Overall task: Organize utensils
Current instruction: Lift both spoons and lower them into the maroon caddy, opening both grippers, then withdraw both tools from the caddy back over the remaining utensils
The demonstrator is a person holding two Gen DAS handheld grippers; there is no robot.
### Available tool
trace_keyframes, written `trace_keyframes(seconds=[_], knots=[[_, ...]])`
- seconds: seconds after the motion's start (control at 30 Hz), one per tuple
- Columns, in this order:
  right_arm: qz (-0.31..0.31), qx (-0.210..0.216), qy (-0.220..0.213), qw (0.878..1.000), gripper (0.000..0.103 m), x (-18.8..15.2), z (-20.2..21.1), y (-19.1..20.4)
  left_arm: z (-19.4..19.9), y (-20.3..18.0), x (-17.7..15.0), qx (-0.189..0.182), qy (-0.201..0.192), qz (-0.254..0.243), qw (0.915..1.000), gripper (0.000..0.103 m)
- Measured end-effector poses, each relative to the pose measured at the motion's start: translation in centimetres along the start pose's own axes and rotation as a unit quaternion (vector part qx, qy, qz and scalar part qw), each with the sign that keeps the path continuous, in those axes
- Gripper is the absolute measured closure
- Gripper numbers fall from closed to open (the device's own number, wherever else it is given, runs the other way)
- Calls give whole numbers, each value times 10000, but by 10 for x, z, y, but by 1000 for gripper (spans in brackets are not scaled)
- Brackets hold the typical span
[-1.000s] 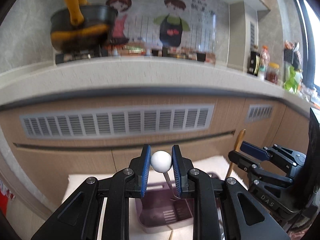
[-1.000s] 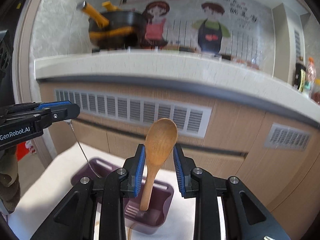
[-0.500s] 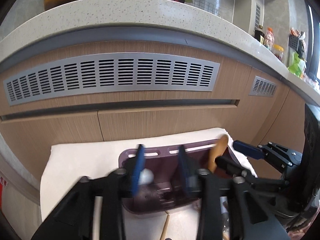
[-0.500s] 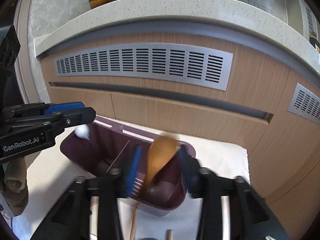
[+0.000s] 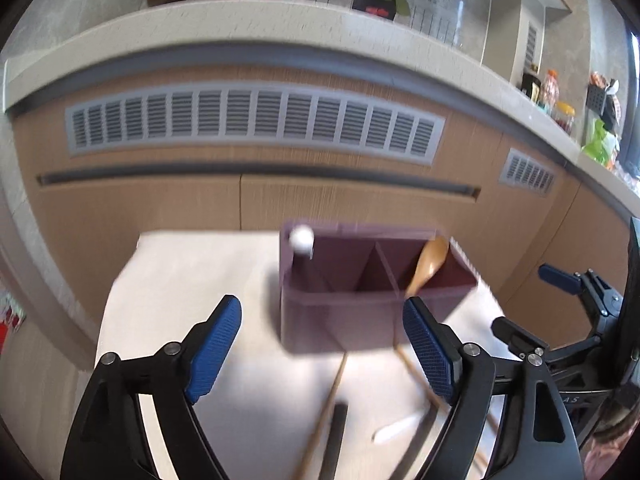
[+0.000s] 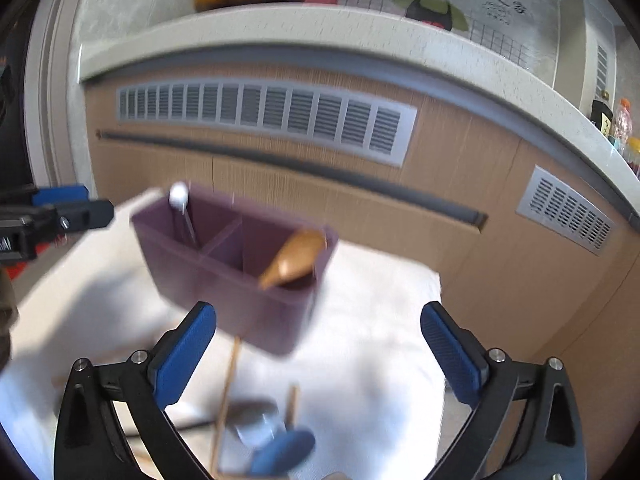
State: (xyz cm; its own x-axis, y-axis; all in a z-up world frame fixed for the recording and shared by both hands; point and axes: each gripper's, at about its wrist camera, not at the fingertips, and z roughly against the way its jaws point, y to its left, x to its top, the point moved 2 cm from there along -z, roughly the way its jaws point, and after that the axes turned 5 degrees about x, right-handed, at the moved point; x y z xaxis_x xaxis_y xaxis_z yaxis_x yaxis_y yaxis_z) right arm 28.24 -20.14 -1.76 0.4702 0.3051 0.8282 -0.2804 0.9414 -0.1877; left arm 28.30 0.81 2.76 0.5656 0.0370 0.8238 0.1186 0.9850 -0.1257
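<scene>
Left wrist view | left gripper [image 5: 322, 340] and right gripper [image 6: 318, 344] jaws opening, nothing between | risk: wooden spoon [image 5: 430, 262] leaning right of centre tips purple bin [image 5: 360, 312]

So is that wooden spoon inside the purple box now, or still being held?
Inside. The wooden spoon leans in the right compartment of the purple box, bowl end up. The right gripper is opening, nothing between its fingers.

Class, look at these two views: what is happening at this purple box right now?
A person is sorting utensils with two handheld tongs. The wooden spoon leans in one compartment of the purple organizer, the white-knobbed utensil in the other. Both left tongs and right tongs are opening, empty. More utensils lie on the white cloth.
</scene>
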Motion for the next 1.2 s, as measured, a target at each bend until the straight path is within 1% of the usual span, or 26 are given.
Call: trace_keyframes(seconds=[0.03,0.13,0.27,0.37,0.4,0.43,0.47,0.53,0.63,0.73,0.77,0.83,0.87,0.9,0.93,1.0,1.03,1.07,1.1,1.13,1.17,1.2], knots=[[29,-22,75,10000,1,-7,1,0,1,2,-8,28,77,59,9999,11],[104,-167,344,9992,1,-30,1,0,0,6,-30,49,293,230,9993,3],[222,-438,767,9958,1,-64,1,3,-5,-2,-57,-175,516,226,9983,0],[-30,-338,979,9946,1,-85,7,-4,-14,-20,-67,-376,651,202,9970,0],[-162,-331,1012,9942,1,-91,10,-9,-18,-26,-71,-496,741,197,9958,0],[-279,-328,1011,9939,1,-95,14,-14,-23,-35,-74,-653,886,140,9938,0],[-391,-314,1005,9937,1,-99,17,-19,-27,-43,-76,-731,966,65,9926,0],[-605,-300,990,9928,1,-106,25,-29,-34,-61,-80,-805,1042,-138,9912,0],[-843,-361,878,9919,1,-115,37,-44,-46,-81,-85,-755,1210,-313,9893,0],[-1072,-349,753,9908,1,-121,46,-58,-57,-96,-84,-497,1288,-456,9894,0],[-1166,-349,706,9900,1,-124,48,-63,-61,-101,-83,-396,1349,-481,9889,0],[-1295,-336,641,9889,3,-128,50,-70,-70,-105,-80,-368,1501,-407,9872,2],[-1316,-330,638,9887,5,-129,50,-71,-75,-107,-78,-327,1546,-379,9867,4],[-1330,-317,646,9885,7,-132,50,-73,-80,-110,-77,-259,1578,-408,9863,15],[-1346,-305,654,9883,8,-133,50,-73,-85,-112,-76,-224,1627,-455,9854,30],[-1405,-279,663,9875,8,-135,49,-74,-94,-115,-77,-221,1756,-481,9830,42],[-1427,-272,666,9871,8,-136,50,-75,-96,-115,-78,-267,1785,-498,9823,46],[-1445,-275,667,9869,8,-136,50,-75,-97,-117,-78,-320,1754,-528,9826,47],[-1456,-276,662,9867,8,-136,50,-75,-96,-118,-78,-333,1719,-598,9827,50],[-1467,-255,649,9867,8,-134,51,-74,-95,-119,-79,-392,1701,-667,9824,60],[-1478,-192,632,9868,8,-132,51,-73,-94,-119,-79,-469,1703,-728,9816,65],[-1486,-139,622,9868,8,-130,50,-72,-91,-118,-81,-511,1716,-788,9807,77]])
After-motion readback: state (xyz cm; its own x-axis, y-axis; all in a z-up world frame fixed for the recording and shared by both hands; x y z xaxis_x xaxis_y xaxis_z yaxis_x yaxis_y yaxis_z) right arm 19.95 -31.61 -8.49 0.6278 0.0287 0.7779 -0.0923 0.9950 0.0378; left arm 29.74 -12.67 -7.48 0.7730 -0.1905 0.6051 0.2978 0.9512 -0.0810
